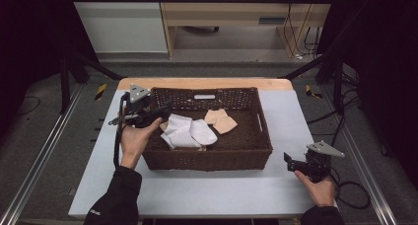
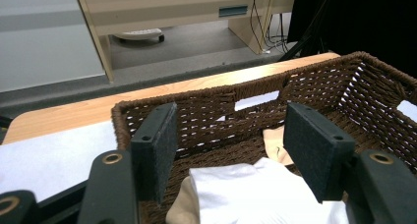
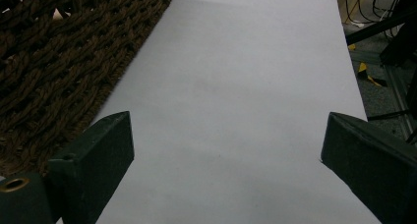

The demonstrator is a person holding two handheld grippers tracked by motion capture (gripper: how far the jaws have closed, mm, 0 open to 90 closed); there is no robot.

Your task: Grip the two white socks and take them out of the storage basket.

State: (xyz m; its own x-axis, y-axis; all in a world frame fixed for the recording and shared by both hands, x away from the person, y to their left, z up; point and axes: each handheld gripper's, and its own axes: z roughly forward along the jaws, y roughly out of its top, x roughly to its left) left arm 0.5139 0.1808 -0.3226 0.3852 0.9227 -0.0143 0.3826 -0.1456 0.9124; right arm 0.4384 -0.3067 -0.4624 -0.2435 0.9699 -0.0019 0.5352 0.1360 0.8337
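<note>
Brown wicker basket (image 1: 256, 141) set mid-worktop, long side toward the person, slot handle cut in its far wall. Inside, white cloth (image 1: 187, 132) bunched toward the left half, touching a beige cloth (image 1: 221, 120) lying just right of it toward the far wall. From the left gripper view, white cloth (image 2: 255, 194) directly below the pads, with a strip of beige peeking from under its near-left edge and more beige beyond it against the basket (image 2: 319, 81) floor.

Left tongs (image 1: 160, 111) held over the basket's left rim, reaching in toward the white cloth, jaws spread wide with nothing between them; left hand (image 1: 134, 138) wrapped around the body just outside the basket wall, grey plate on top.

Right tongs (image 1: 287, 159) well apart from the cloths, low over bare worktop (image 1: 197, 190) beside the basket's near-right corner, gripped by the right hand (image 1: 320, 188); jaws parted wide, empty, pale surface (image 3: 236, 96) between them and woven wall (image 3: 59, 62) at the left in the right gripper view.

Beyond the worktop's wooden far edge, grey floor, a pale wood cabinet (image 1: 222, 13), cables at right.
</note>
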